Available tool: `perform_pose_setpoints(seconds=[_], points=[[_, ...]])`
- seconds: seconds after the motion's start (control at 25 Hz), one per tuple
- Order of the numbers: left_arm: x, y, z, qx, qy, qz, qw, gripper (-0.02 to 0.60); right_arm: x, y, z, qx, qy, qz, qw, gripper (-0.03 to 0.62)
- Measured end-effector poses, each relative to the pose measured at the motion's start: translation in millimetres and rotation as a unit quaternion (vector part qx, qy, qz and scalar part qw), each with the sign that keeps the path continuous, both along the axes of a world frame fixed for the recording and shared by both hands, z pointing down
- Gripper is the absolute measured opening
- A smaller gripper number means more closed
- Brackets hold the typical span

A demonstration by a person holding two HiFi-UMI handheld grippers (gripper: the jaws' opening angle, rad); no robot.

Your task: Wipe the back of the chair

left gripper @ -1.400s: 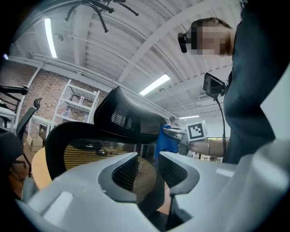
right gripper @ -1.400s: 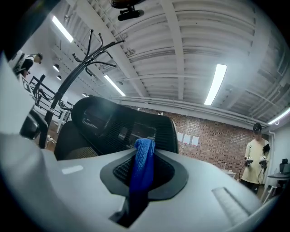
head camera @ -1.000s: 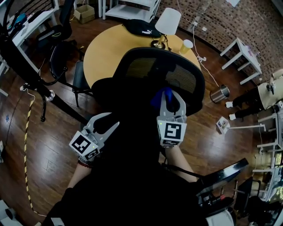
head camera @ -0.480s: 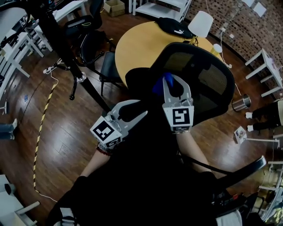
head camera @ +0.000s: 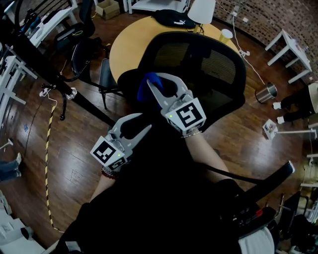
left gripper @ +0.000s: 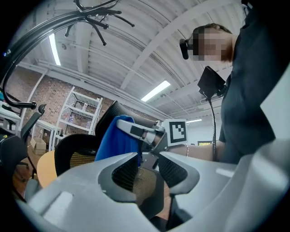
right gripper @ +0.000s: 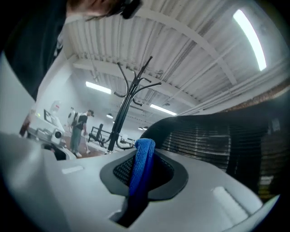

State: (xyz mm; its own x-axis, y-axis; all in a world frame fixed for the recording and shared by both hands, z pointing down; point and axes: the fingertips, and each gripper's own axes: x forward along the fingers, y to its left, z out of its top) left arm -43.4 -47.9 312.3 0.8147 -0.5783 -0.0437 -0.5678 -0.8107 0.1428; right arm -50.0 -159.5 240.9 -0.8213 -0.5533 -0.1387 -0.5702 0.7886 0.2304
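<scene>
The black mesh chair back [head camera: 203, 62] stands right in front of me, its rim curving over the top. My right gripper [head camera: 159, 79] is shut on a blue cloth [head camera: 145, 87] and holds it at the left part of the chair back. In the right gripper view the folded cloth [right gripper: 142, 165] sticks up between the jaws, with the mesh [right gripper: 217, 136] just to the right. My left gripper [head camera: 136, 124] hangs lower and to the left, open and holding nothing. In its own view the left gripper [left gripper: 147, 167] looks up at the cloth [left gripper: 111, 140] and the chair frame [left gripper: 68, 147].
A round wooden table [head camera: 124, 47] stands behind the chair with a black bag [head camera: 174, 19], a white lamp [head camera: 201, 9] and a cup [head camera: 226, 34]. Another dark chair [head camera: 107, 74] is at its left. A metal bin [head camera: 266, 93] stands on the floor to the right. A coat rack [right gripper: 129, 104] rises farther back.
My right gripper has carried the blue cloth leftward across the chair back, from its middle to its left part. The left gripper stays open and has shifted slightly.
</scene>
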Motion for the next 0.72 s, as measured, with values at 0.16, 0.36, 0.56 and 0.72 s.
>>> perform_pose_setpoints(seconds=[0.16, 0.36, 0.56, 0.72], points=[[8, -1, 11, -0.013, 0.002, 0.001, 0.9999, 0.141, 89, 18, 23, -0.048, -0.043, 0.044, 0.997, 0.038], [18, -13, 35, -0.027, -0.01, 0.023, 0.9993, 0.141, 242, 41, 90, -0.079, 0.014, 0.214, 0.973, 0.038], [29, -11, 30, -0.025, -0.015, 0.037, 0.9989, 0.141, 379, 51, 102, -0.093, 0.005, 0.399, 0.912, 0.038], [37, -7, 20, -0.021, -0.018, 0.041, 0.9988, 0.141, 397, 36, 91, -0.078, 0.025, 0.441, 0.894, 0.038]])
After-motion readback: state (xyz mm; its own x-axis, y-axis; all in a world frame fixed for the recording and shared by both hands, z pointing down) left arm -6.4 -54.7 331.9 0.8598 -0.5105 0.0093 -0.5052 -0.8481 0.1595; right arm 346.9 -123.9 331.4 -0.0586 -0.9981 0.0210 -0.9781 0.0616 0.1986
